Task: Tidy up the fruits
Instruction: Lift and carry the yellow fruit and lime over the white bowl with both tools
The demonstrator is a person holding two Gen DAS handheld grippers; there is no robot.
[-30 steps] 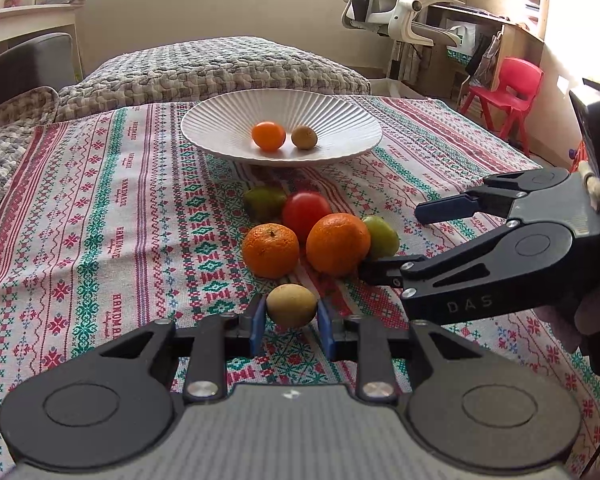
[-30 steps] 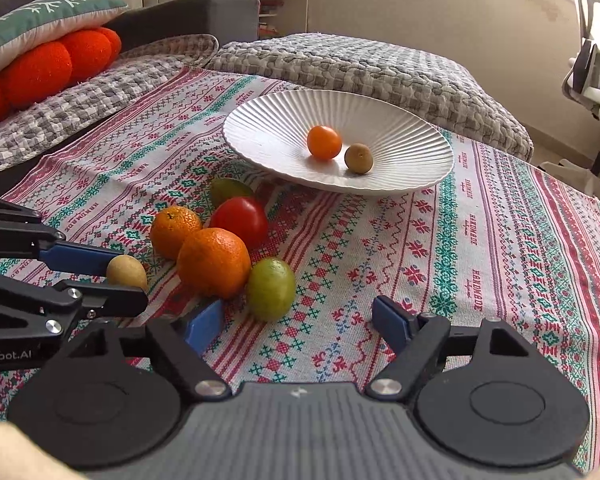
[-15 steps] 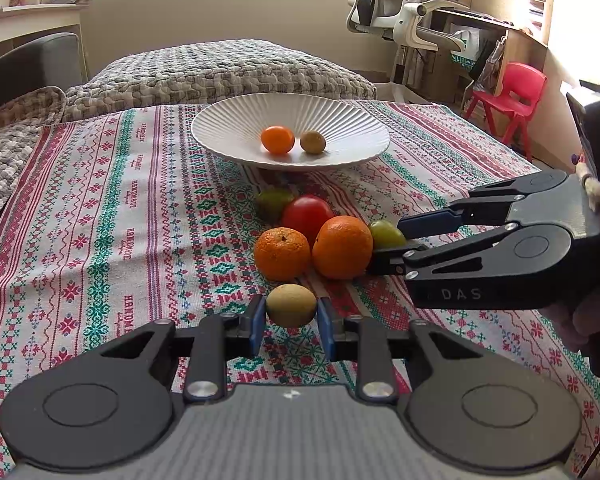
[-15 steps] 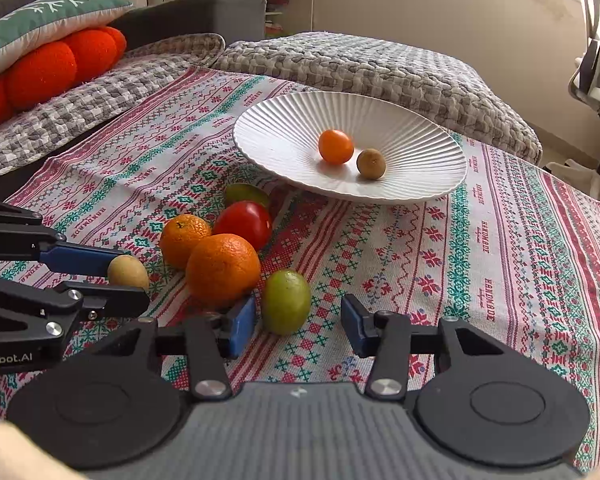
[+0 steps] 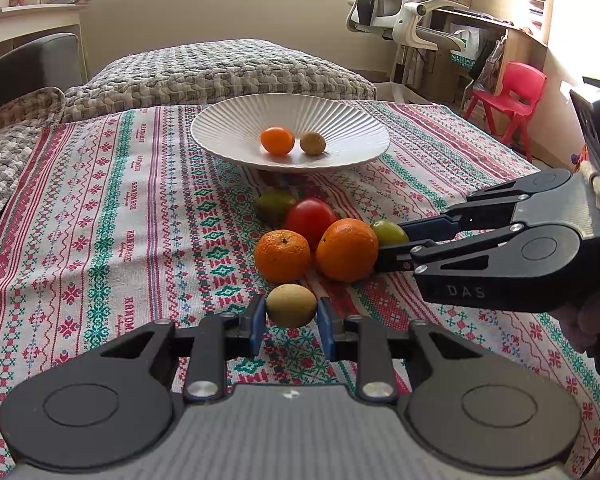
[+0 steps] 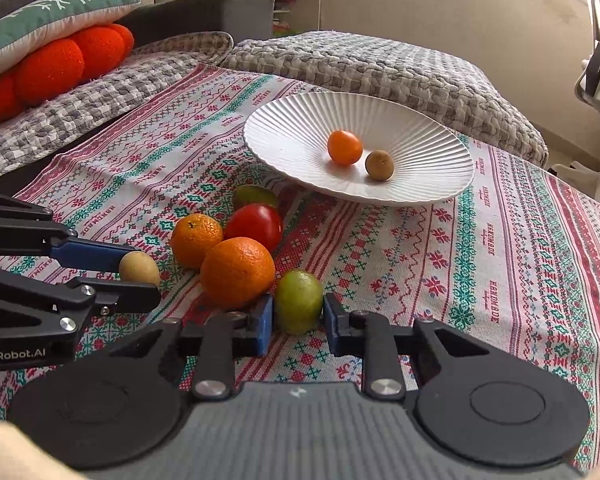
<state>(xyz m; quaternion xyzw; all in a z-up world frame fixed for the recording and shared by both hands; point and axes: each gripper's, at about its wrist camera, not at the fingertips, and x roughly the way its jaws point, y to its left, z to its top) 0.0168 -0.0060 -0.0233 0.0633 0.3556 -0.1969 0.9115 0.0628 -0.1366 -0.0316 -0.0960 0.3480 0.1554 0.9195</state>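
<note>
Blue pads of the left gripper pressed on both sides of a small tan fruit, which sat between the fingertips, gripped tight. The right gripper had just been closing, and its blue pads clamped a green fruit from either side, the fruit standing upright between them over the patterned tablecloth. Just beyond the fingers lay the loose heap: a large orange touching the green fruit, a smaller orange beside it, a red tomato behind both, and another green fruit farthest back. Further toward the far edge of the cloth stood a white ribbed plate, holding a small orange fruit and a brown fruit near each other at its centre. A grey quilt lay past the plate.
</note>
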